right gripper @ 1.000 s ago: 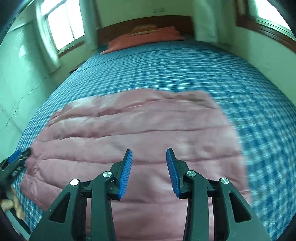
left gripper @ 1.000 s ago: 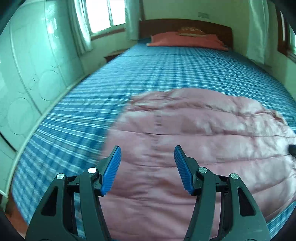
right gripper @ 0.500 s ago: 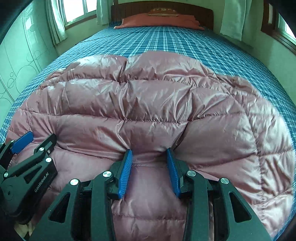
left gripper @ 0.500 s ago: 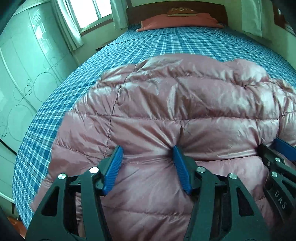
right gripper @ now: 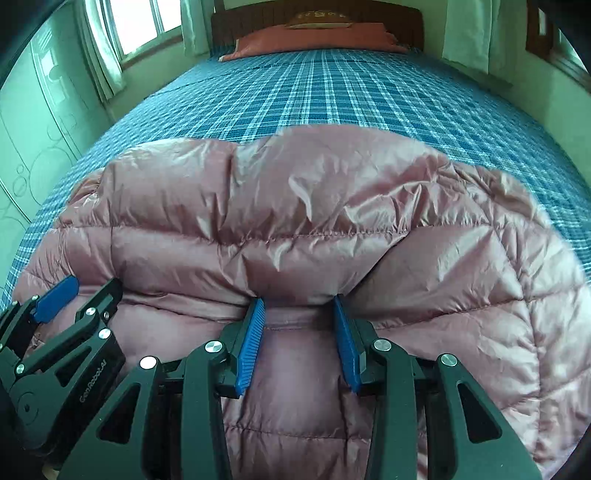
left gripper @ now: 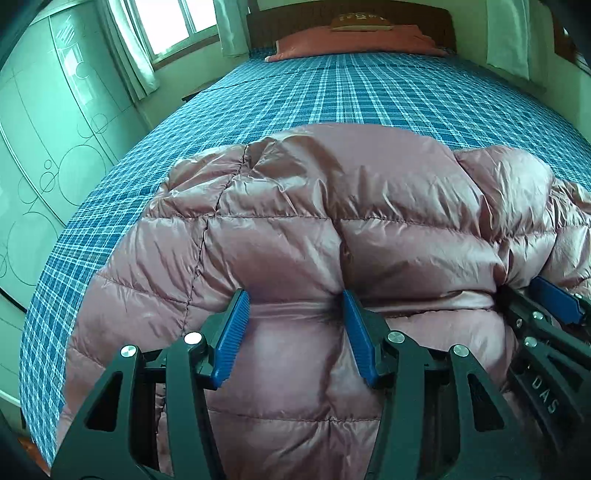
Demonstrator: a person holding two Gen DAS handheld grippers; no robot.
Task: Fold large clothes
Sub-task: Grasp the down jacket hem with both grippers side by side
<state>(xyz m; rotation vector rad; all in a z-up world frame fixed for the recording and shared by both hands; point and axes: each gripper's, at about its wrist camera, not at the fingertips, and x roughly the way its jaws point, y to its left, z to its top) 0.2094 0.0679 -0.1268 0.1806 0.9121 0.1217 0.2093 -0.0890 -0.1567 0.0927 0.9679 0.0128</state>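
A pink quilted down jacket [left gripper: 332,229] lies on the blue plaid bed [left gripper: 332,92]; it also shows in the right wrist view [right gripper: 295,221]. My left gripper [left gripper: 293,301] is open, its blue pads pressed into a raised fold of the jacket near its left half. My right gripper [right gripper: 298,301] is open too, with its pads against the same raised fold further right. Each gripper shows in the other's view: the right gripper [left gripper: 546,314] at the right edge, the left gripper [right gripper: 62,306] at the lower left. The fold hides the fingertips' ends.
The bed [right gripper: 332,92] stretches away to a dark wooden headboard [left gripper: 351,14] with an orange pillow [left gripper: 354,40]. A pale green wardrobe [left gripper: 44,129] stands along the left side. Windows with curtains [right gripper: 99,48] are at the back left, and a wall runs along the right.
Both grippers dropped down onto the jacket and pushed forward. The jacket's near part has bunched up into a raised fold in front of the pads. Both stay open.
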